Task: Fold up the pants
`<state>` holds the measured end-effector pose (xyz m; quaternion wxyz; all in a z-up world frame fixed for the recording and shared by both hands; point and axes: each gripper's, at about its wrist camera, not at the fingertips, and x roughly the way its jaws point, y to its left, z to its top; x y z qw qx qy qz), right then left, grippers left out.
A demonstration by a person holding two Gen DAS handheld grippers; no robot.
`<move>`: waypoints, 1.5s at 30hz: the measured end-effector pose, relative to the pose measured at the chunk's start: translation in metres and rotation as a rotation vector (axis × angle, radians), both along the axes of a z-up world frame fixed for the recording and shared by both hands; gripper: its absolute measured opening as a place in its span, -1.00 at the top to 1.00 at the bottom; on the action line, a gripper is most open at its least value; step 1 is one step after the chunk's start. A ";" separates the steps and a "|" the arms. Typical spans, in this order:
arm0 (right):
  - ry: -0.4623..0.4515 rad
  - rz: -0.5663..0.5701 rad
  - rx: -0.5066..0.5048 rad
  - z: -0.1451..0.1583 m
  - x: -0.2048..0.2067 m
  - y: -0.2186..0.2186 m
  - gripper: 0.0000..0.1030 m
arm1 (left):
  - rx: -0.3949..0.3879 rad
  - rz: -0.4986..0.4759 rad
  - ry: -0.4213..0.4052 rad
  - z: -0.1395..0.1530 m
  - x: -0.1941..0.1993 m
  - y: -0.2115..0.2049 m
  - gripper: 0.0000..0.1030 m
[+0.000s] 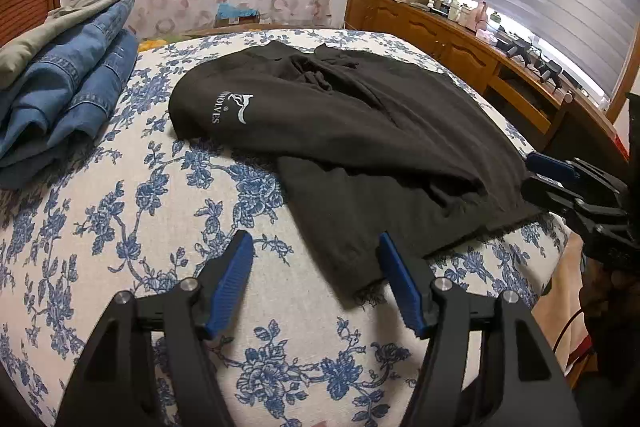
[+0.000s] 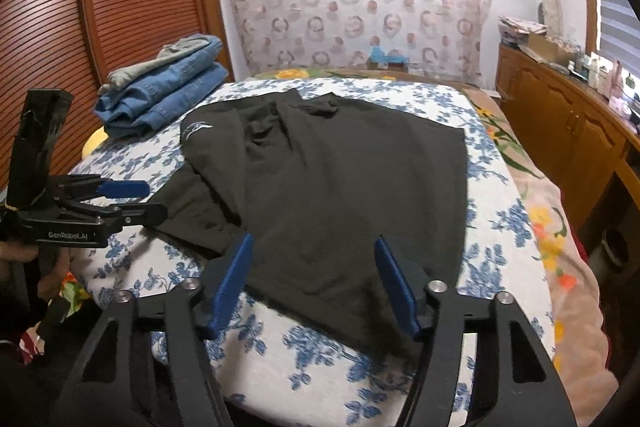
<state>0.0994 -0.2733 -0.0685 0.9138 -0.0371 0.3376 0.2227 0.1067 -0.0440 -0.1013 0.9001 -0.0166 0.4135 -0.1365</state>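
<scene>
Floral bedspread [image 1: 100, 227] carries black pants [image 1: 340, 131] spread mid-bed, folded jeans [image 1: 68, 87] stacked at the far left. Left gripper [image 1: 316, 283] and right gripper [image 2: 312, 279] both gape wide at the near hems, holding nothing.

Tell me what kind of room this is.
Most likely a bedroom: black pants lie spread on a floral-covered bed, folded jeans are stacked beside them, and a wooden dresser lines the wall.
</scene>
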 end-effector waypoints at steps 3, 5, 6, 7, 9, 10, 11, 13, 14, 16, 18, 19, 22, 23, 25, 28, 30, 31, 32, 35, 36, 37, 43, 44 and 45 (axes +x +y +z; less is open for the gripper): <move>0.013 0.026 0.006 -0.002 0.004 0.008 0.16 | -0.020 0.004 -0.010 0.000 -0.003 0.001 -0.38; 0.018 0.048 0.011 -0.003 0.006 0.014 0.22 | -0.010 0.006 -0.023 0.000 -0.004 -0.001 -0.40; 0.018 0.054 0.010 -0.003 0.007 0.016 0.22 | -0.004 0.007 -0.030 0.000 -0.005 -0.002 -0.40; 0.018 0.060 0.009 -0.004 0.008 0.019 0.23 | 0.000 0.010 -0.037 0.000 -0.005 -0.003 -0.41; 0.021 0.073 0.008 -0.005 0.010 0.025 0.23 | -0.002 0.015 -0.046 0.000 -0.006 -0.004 -0.41; 0.024 0.082 0.008 -0.006 0.011 0.028 0.23 | -0.006 0.015 -0.050 0.000 -0.006 -0.003 -0.41; 0.027 0.090 0.009 -0.007 0.012 0.031 0.24 | -0.008 0.015 -0.054 0.000 -0.006 -0.003 -0.41; 0.031 0.106 0.005 -0.009 0.014 0.037 0.25 | -0.007 0.014 -0.066 0.000 -0.007 -0.003 -0.41; 0.035 0.112 0.004 -0.010 0.015 0.039 0.26 | -0.006 0.016 -0.077 -0.001 -0.008 -0.003 -0.41; 0.050 0.117 -0.001 -0.013 0.018 0.042 0.27 | -0.010 0.019 -0.096 -0.002 -0.010 -0.003 -0.41; 0.063 0.122 -0.003 -0.016 0.020 0.044 0.31 | -0.011 0.025 -0.102 -0.002 -0.011 -0.003 -0.41; 0.065 0.126 -0.003 -0.016 0.020 0.045 0.32 | -0.011 0.026 -0.103 -0.002 -0.011 -0.003 -0.41; 0.078 0.139 -0.003 -0.018 0.023 0.049 0.42 | -0.011 0.028 -0.106 -0.002 -0.011 -0.002 -0.41; 0.083 0.141 -0.004 -0.019 0.024 0.050 0.47 | -0.012 0.028 -0.106 -0.002 -0.011 -0.002 -0.41; 0.096 0.152 -0.004 -0.020 0.025 0.052 0.58 | -0.010 0.028 -0.106 -0.002 -0.011 -0.003 -0.41; 0.090 0.154 -0.015 -0.019 0.024 0.055 0.70 | -0.007 0.028 -0.106 -0.001 -0.012 -0.003 -0.41; 0.081 0.158 -0.023 -0.018 0.023 0.058 0.79 | -0.009 0.027 -0.108 -0.002 -0.014 -0.003 -0.41; 0.072 0.159 -0.030 -0.017 0.022 0.059 0.84 | -0.007 0.027 -0.109 -0.002 -0.014 -0.003 -0.41; 0.062 0.162 -0.034 -0.016 0.020 0.060 0.88 | -0.004 0.026 -0.111 -0.002 -0.014 -0.003 -0.41; 0.029 0.145 -0.023 -0.012 0.018 0.058 0.96 | -0.001 0.024 -0.110 -0.001 -0.017 -0.003 -0.42; 0.021 0.139 -0.016 -0.010 0.018 0.057 0.98 | -0.003 0.024 -0.107 -0.001 -0.017 -0.003 -0.41; 0.010 0.134 -0.008 -0.008 0.018 0.056 0.98 | -0.006 0.024 -0.104 0.000 -0.017 -0.002 -0.41; -0.080 0.108 0.021 0.016 0.012 0.049 0.99 | -0.072 0.033 -0.074 0.004 -0.017 0.003 -0.42; -0.098 0.103 0.021 0.021 0.010 0.047 0.99 | -0.072 0.036 -0.078 0.006 -0.018 0.003 -0.41; -0.110 0.100 0.023 0.024 0.009 0.044 0.99 | -0.065 0.039 -0.088 0.009 -0.019 0.003 -0.41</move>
